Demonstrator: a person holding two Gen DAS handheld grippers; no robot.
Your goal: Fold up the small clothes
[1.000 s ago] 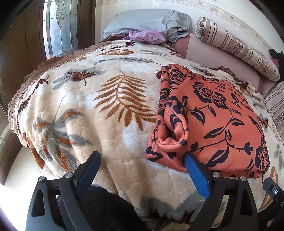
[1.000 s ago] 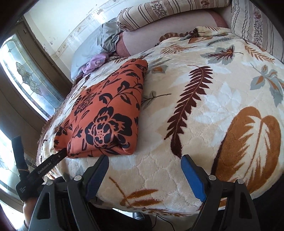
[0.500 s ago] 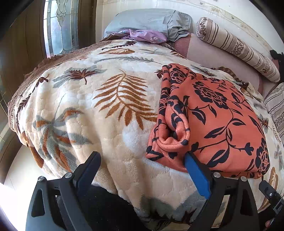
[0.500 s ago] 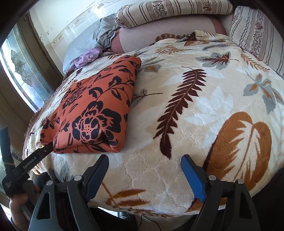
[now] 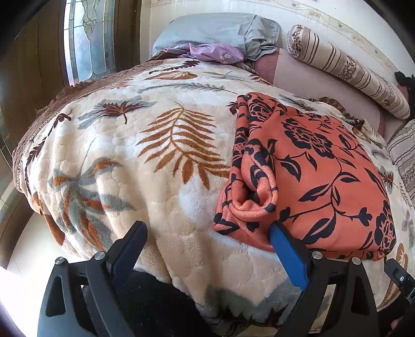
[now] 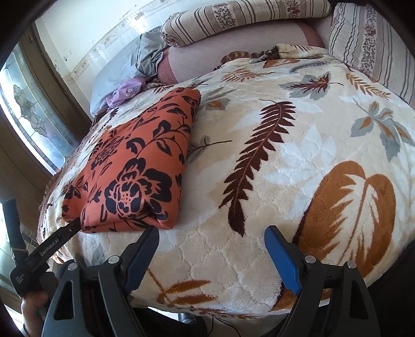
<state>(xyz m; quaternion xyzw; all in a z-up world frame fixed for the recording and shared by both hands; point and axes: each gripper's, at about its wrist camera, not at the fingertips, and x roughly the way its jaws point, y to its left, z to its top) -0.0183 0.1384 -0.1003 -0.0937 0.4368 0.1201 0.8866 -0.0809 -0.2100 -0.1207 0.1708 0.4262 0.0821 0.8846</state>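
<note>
An orange garment with a black flower print (image 5: 311,176) lies folded into a thick rectangle on the bed, its rolled edges facing left. My left gripper (image 5: 207,228) stands open at the bed's front edge. Its blue right finger (image 5: 282,246) touches the garment's near left corner, and nothing is between the jaws. In the right wrist view the same garment (image 6: 135,166) lies at the left, with the left gripper's finger (image 6: 59,241) at its near corner. My right gripper (image 6: 212,230) is open over bare blanket, just right of the garment's near right corner.
A cream blanket with a leaf pattern (image 5: 135,160) covers the bed. Striped pillows (image 6: 233,18), a grey pillow (image 5: 215,28) and a purple cloth (image 5: 212,51) lie at the head end. A window (image 5: 88,39) is on the left. A hand (image 6: 31,306) holds the left gripper.
</note>
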